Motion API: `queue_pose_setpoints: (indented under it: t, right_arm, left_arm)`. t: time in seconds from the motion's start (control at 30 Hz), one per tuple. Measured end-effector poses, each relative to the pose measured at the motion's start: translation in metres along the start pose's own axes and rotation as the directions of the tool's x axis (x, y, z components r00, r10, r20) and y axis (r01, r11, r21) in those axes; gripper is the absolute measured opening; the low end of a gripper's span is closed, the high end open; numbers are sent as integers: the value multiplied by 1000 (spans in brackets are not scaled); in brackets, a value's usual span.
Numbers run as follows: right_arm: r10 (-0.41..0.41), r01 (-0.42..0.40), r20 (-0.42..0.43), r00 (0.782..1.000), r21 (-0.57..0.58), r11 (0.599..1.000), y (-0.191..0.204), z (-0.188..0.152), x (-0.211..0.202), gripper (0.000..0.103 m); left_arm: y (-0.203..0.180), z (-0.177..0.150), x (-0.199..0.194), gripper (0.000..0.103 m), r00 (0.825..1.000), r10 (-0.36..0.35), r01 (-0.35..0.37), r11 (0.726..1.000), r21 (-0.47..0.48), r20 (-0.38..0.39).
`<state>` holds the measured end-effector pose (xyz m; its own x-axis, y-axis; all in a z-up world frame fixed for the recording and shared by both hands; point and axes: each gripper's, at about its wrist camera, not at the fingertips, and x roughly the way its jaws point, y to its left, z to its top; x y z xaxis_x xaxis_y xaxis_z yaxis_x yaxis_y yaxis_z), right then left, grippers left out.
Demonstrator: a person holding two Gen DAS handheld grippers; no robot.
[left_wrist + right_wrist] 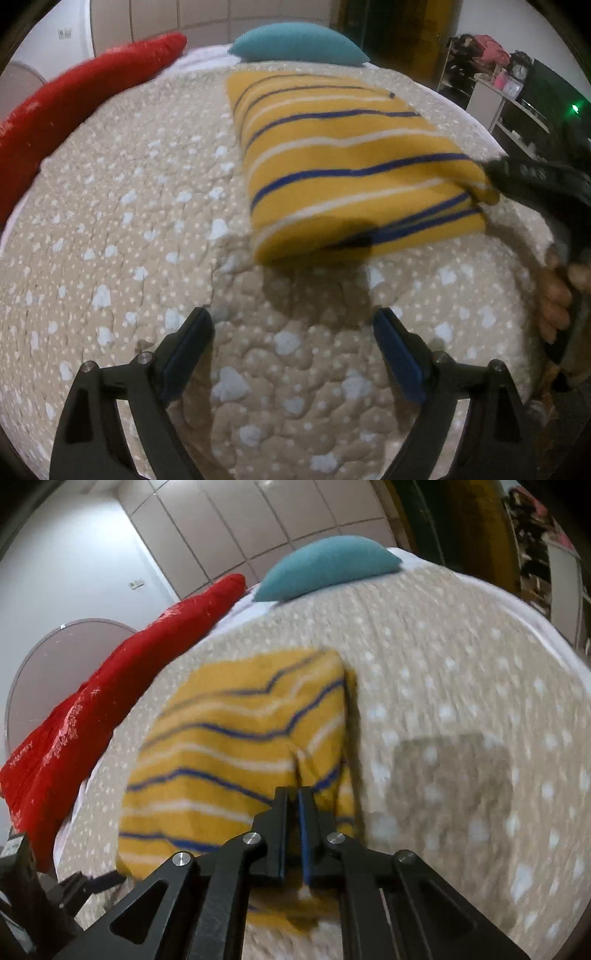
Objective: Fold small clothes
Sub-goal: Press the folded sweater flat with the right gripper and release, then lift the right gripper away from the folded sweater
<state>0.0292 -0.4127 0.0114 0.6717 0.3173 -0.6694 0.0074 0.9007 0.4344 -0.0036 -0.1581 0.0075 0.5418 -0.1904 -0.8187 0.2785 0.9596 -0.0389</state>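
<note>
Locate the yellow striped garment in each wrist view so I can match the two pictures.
Left wrist: yellow striped garment lies upper centre-right on the quilt, its right corner pinched by the right tongs.
Right wrist: garment sits centre-left, just beyond the tongs.
Shared landmark: teal pillow at the bed's far end.

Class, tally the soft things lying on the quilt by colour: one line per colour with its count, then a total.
Yellow striped: 1, the folded garment
Red: 1, the long cushion
Teal: 1, the pillow
Total: 3
</note>
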Motion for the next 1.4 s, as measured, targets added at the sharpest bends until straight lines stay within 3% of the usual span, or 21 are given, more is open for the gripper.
queue_pose_setpoints:
  t: [0.03, 0.07, 0.13, 0.23, 0.4, 0.5, 0.6, 0.77, 0.93, 1.0, 1.03, 1.17, 1.27, 1.4]
  right_arm:
    - [-6, 6, -2, 1000, 0, 1000, -3, -5, -2, 6]
    - [-7, 7, -9, 1000, 2, 1000, -5, -10, -5, 14]
    - [-19, 19, -16, 1000, 17, 1000, -11, -19, -11, 16]
    - [-30, 28, 38, 999, 35, 999, -8, -17, -30, 20]
    - [117, -112, 132, 984, -43, 993, 31, -1, -49, 20]
    - [201, -194, 77, 977, -91, 977, 56, 3, -28, 20]
    - [202, -207, -105, 974, -40, 978, 56, -7, 18, 21]
    - [237, -236, -67, 969, 19, 972, 34, -36, 4, 20]
    - [188, -187, -31, 982, 29, 982, 15, -58, -27, 23]
    - [146, -147, 24, 989, 28, 989, 8, -63, -42, 36]
    - [123, -125, 45, 991, 30, 992, 5, -64, -48, 38]
    - [25, -31, 110, 994, 49, 998, -6, -68, -65, 38]
    - [-83, 80, 82, 993, 36, 996, -10, -72, -59, 40]
    - [-91, 90, 76, 993, 27, 996, -17, -89, -60, 41]
  left_arm:
    - [-2, -1, 0, 93, 1000, 9, -9, 1000, 5, 4]
    - [-4, -3, 1, 96, 1000, 17, -17, 1000, 9, 9]
    - [-5, -6, 3, 101, 1000, 26, -26, 1000, -2, 18]
    - [-1, -9, 5, 103, 999, 26, -26, 999, -23, 30]
    - [1, -12, 7, 103, 998, 11, -10, 1000, -27, 60]
    - [2, -14, 7, 103, 997, 13, -12, 1000, -25, 72]
    - [4, -14, 8, 103, 997, 11, -9, 1000, -27, 76]
    - [2, -16, 6, 103, 996, 11, -9, 1000, -30, 91]
    - [-1, -19, 3, 103, 995, 14, -11, 999, -32, 100]
    - [-1, -19, 3, 103, 995, 15, -12, 999, -32, 100]
    - [-1, -19, 3, 103, 995, 15, -12, 999, -32, 100]
    - [-2, -19, 2, 103, 995, 23, -20, 999, -32, 99]
    - [-4, -18, 2, 103, 995, 36, -33, 999, -37, 92]
    - [-7, -20, 0, 103, 994, 62, -58, 997, -45, 87]
